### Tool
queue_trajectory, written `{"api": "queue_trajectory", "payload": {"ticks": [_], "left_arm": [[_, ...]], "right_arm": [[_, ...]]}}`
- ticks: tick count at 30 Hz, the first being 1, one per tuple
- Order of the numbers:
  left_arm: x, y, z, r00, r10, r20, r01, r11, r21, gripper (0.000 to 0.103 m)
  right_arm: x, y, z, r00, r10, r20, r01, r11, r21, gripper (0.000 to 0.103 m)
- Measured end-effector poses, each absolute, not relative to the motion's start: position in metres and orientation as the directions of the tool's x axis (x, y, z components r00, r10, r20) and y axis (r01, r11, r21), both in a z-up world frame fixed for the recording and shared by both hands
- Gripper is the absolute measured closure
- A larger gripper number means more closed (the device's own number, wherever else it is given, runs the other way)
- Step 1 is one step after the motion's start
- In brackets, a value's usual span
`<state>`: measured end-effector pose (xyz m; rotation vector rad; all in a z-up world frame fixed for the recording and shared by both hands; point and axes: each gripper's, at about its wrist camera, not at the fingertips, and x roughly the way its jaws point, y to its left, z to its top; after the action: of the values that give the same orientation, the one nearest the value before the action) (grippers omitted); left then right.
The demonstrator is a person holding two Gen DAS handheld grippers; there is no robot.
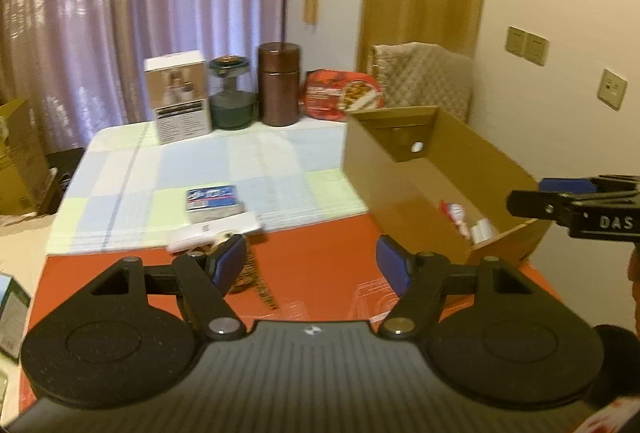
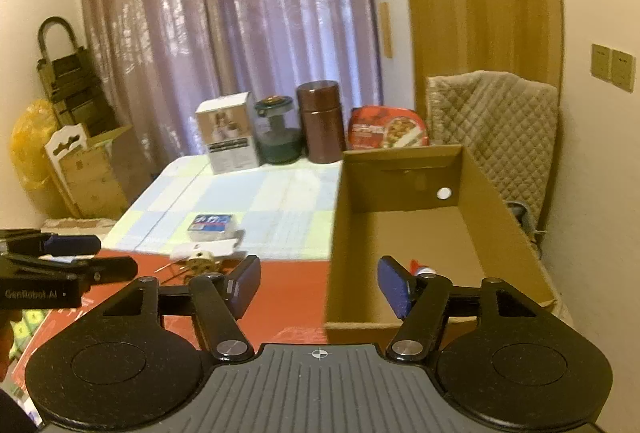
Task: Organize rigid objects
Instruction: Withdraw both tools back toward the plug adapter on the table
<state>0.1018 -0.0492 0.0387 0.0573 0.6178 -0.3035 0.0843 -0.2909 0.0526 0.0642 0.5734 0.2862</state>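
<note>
An open cardboard box point(image 1: 404, 189) point(image 2: 360, 233) stands on the table at the right, with a few small white and red items point(image 1: 466, 221) lying inside. On the table lie a blue-and-white pack point(image 1: 214, 198) point(image 2: 212, 224), a flat white box point(image 1: 212, 231) point(image 2: 208, 248) and a small wooden model point(image 2: 200, 263). My left gripper point(image 1: 312, 267) is open and empty over the red mat, near the white box. My right gripper point(image 2: 320, 285) is open and empty at the box's near left corner; it also shows in the left wrist view point(image 1: 560, 201).
At the table's far edge stand a white carton point(image 1: 178, 95), a green glass jar point(image 1: 232, 93), a brown canister point(image 1: 279, 83) and a red food pack point(image 1: 342, 95). A quilted chair point(image 2: 496, 129) is behind the box. Cardboard boxes point(image 2: 96, 169) stand on the floor at left.
</note>
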Motion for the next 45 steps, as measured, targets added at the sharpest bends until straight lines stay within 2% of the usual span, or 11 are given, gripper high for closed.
{"api": "queue_trajectory", "payload": {"ticks": [7, 11, 17, 34, 45], "left_arm": [[0.1, 0.001, 0.036, 0.789, -0.182, -0.586, 0.217, 0.976, -0.012, 0.031], [0.103, 0.032, 0.034, 0.795, -0.13, -0.592, 0.163, 0.987, 0.001, 0.023], [0.113, 0.06, 0.028, 0.797, -0.075, -0.599, 0.108, 0.994, 0.021, 0.013], [0.164, 0.085, -0.027, 0.765, -0.052, -0.642, 0.107, 0.993, 0.047, 0.013], [0.194, 0.094, -0.075, 0.737, -0.096, -0.669, 0.153, 0.988, 0.026, 0.013]], "right_arm": [[0.083, -0.263, 0.044, 0.786, 0.315, -0.533, -0.286, 0.948, 0.138, 0.032], [0.083, -0.249, 0.036, 0.773, 0.341, -0.535, -0.315, 0.938, 0.143, 0.027], [0.089, -0.228, 0.022, 0.746, 0.375, -0.55, -0.351, 0.924, 0.153, 0.025], [0.134, -0.16, -0.035, 0.684, 0.408, -0.604, -0.424, 0.897, 0.125, 0.025], [0.169, -0.123, -0.082, 0.65, 0.41, -0.64, -0.443, 0.888, 0.119, 0.025]]}}
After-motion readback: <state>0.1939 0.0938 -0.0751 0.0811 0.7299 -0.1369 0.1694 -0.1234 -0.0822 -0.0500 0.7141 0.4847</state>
